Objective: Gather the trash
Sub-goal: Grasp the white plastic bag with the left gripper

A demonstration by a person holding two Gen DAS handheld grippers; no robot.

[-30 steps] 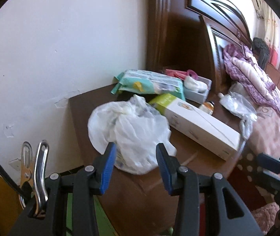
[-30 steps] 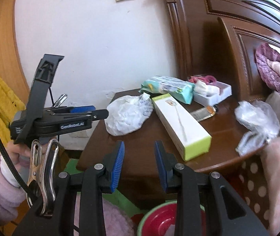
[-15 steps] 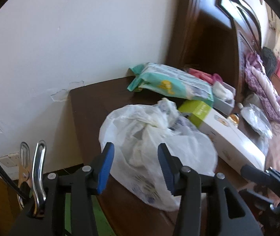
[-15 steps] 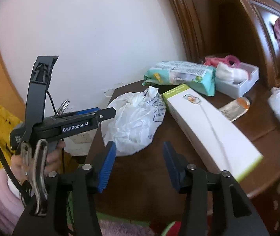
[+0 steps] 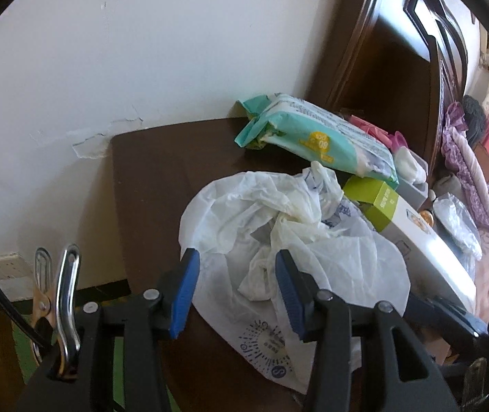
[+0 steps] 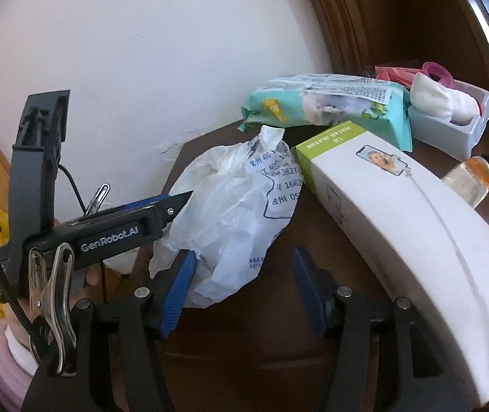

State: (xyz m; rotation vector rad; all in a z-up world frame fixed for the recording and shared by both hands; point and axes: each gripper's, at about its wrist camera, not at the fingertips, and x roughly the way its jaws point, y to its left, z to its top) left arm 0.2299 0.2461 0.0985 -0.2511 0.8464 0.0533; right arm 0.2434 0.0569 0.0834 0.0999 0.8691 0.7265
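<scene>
A crumpled white plastic bag [image 5: 292, 237] with blue print lies on the dark wooden nightstand [image 5: 148, 171]; it also shows in the right wrist view [image 6: 234, 213]. My left gripper [image 5: 237, 285] is open, its blue pads on either side of the bag's near part. In the right wrist view the left gripper's tip [image 6: 175, 202] touches the bag's left side. My right gripper [image 6: 244, 292] is open, low at the nightstand's front edge, its left pad against the bag's lower edge.
A white and green selfie stick box [image 6: 399, 206] lies right of the bag. A teal wipes pack [image 6: 327, 103], a grey tray [image 6: 450, 130] and a small bottle [image 6: 471, 178] sit behind. A clear bag [image 5: 457, 219] lies far right. The wall stands behind, the headboard at right.
Both grippers have moved forward to the nightstand. The white bag now lies between the left gripper's open pads, and the right gripper has come close to the bag and box.
</scene>
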